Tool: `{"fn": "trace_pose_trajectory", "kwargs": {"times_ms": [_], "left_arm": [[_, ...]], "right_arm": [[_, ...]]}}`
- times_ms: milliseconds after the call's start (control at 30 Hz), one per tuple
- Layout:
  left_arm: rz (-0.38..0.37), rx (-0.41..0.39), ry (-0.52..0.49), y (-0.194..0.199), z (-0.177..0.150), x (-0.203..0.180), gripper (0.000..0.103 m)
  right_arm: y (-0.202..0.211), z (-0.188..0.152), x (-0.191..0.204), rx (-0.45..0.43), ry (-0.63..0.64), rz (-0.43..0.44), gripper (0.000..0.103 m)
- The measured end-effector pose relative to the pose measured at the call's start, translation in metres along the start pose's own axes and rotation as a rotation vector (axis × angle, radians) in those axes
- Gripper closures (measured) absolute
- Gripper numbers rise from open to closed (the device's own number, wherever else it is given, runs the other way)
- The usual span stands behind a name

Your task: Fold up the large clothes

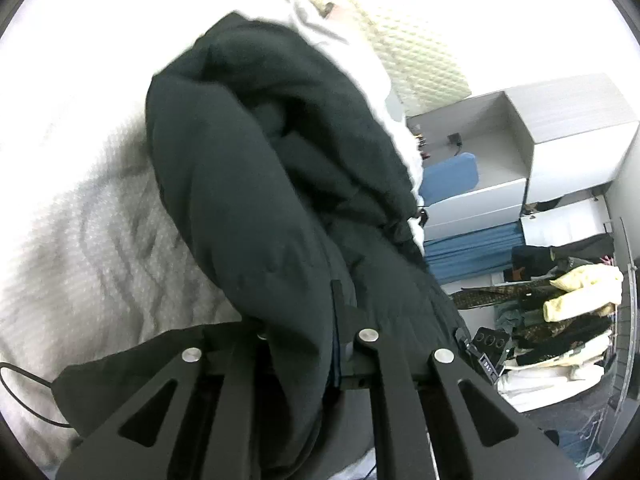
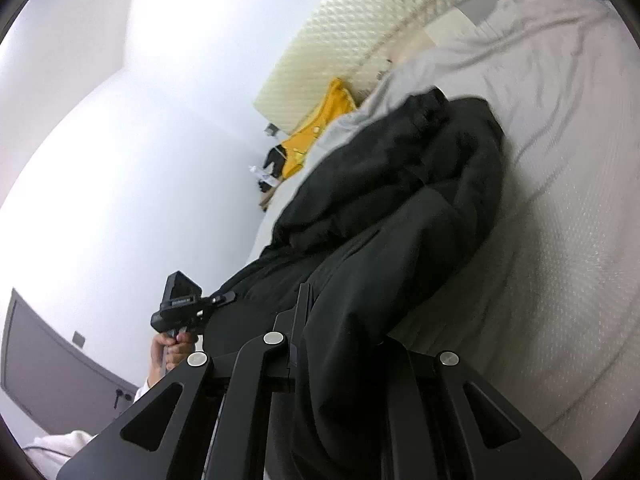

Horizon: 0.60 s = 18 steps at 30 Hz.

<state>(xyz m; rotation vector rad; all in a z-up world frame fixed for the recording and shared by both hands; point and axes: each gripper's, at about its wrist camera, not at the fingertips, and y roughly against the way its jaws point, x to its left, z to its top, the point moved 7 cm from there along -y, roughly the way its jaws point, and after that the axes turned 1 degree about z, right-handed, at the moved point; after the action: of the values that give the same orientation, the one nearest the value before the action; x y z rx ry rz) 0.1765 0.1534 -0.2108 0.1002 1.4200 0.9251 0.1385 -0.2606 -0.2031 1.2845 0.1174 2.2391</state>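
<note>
black coat [image 2: 400,208] lies bunched on white bed [image 2: 560,240]. left gripper [image 1: 304,336] pinches coat's near edge, right gripper [image 2: 340,332] pinches it too. yellow top [image 2: 320,128] sits far off by wall.

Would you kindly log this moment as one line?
step: lifting | left tongs: shut on black coat | right tongs: shut on black coat | below: white bedding

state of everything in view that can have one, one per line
black coat: bunched on the bed, both ends gripped
left gripper: jaws shut on the coat
right gripper: jaws shut on the coat
bedcover: spread, wrinkled
yellow garment: crumpled by the headboard
shelf cubby: open-fronted
hanging clothes: on a rack
</note>
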Motion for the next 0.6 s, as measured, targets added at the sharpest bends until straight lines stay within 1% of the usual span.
{"fn": "trace_pose_trajectory", "kwargs": {"times_ms": [67, 200, 300, 467, 600], "left_arm": [[-0.016, -0.012, -0.003, 0.014, -0.002, -0.008, 0.095], [-0.043, -0.044, -0.029, 0.049, -0.008, -0.022, 0.096], [-0.053, -0.052, -0.059, 0.069, -0.021, -0.029, 0.097], [-0.047, -0.039, -0.080, 0.088, -0.044, -0.036, 0.097], [-0.053, -0.031, -0.083, 0.106, -0.059, -0.037, 0.097]], "right_arm": [[0.009, -0.001, 0.010, -0.011, 0.010, 0.012, 0.095], [0.042, -0.007, 0.032, -0.039, 0.003, 0.048, 0.095], [0.054, -0.013, 0.052, -0.049, 0.001, 0.075, 0.095], [0.072, -0.036, 0.079, -0.029, 0.018, 0.075, 0.094], [0.087, -0.055, 0.093, -0.030, -0.006, 0.059, 0.092]]}}
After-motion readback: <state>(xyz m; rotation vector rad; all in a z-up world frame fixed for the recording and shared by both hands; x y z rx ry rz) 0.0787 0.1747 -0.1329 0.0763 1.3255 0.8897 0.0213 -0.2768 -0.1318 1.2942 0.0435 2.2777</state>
